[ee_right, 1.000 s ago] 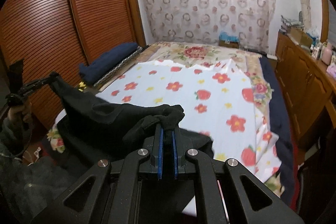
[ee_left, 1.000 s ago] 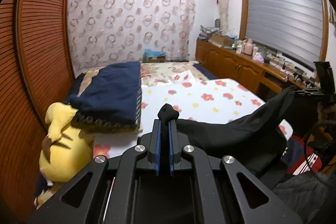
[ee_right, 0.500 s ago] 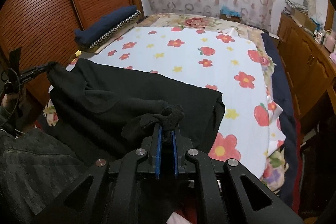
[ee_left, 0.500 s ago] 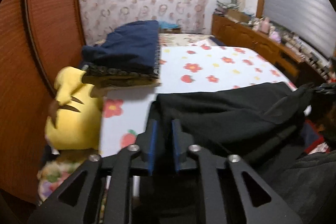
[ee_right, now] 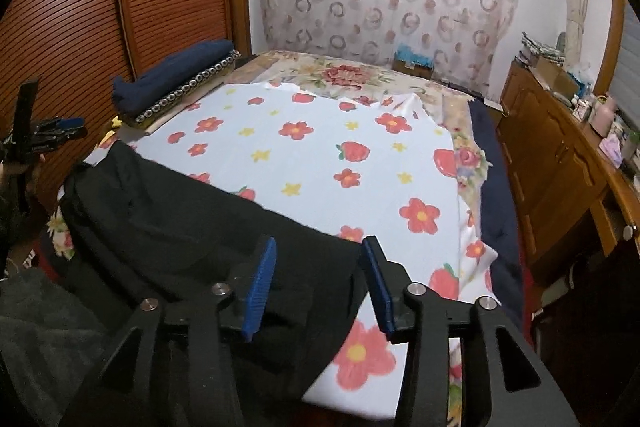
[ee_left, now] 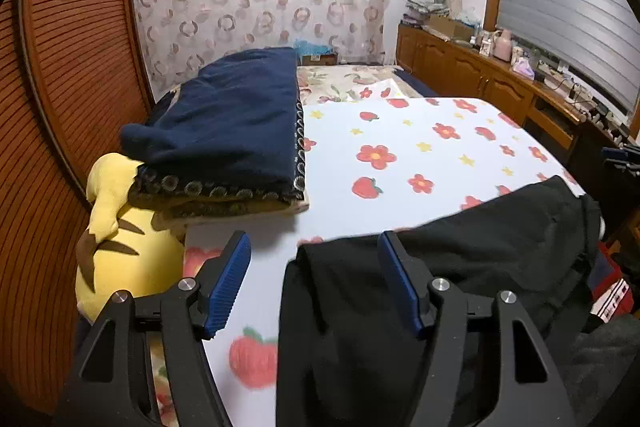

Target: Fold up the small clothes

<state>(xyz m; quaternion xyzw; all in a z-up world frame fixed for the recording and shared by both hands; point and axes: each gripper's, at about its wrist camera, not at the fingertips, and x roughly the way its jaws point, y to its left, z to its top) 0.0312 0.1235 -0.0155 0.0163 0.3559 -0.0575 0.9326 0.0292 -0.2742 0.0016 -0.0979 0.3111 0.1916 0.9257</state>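
Note:
A black garment [ee_left: 480,247] lies spread along the near edge of the bed, on the white sheet with red flowers [ee_left: 420,147]. My left gripper [ee_left: 312,243] hovers over its left corner. The jaws are opening; cloth lies below the gap and no pad presses on it. In the right wrist view the same garment [ee_right: 180,219] reaches from the left to my right gripper [ee_right: 318,247]. Those jaws are opening too, above the garment's right corner, and nothing is pinched. The left gripper [ee_right: 52,133] also shows at the far left there.
A folded navy blanket [ee_left: 224,131] and a yellow plush toy [ee_left: 120,255] sit at the bed's left side, against slatted wooden wardrobe doors [ee_right: 80,7]. A wooden cabinet [ee_right: 560,167] with clutter runs along the right. The person's dark clothing [ee_right: 40,327] fills the near left.
Both grippers held the black garment up by its corners; now both have opened and the cloth lies on the bed's near edge. The left gripper sank and moved forward.

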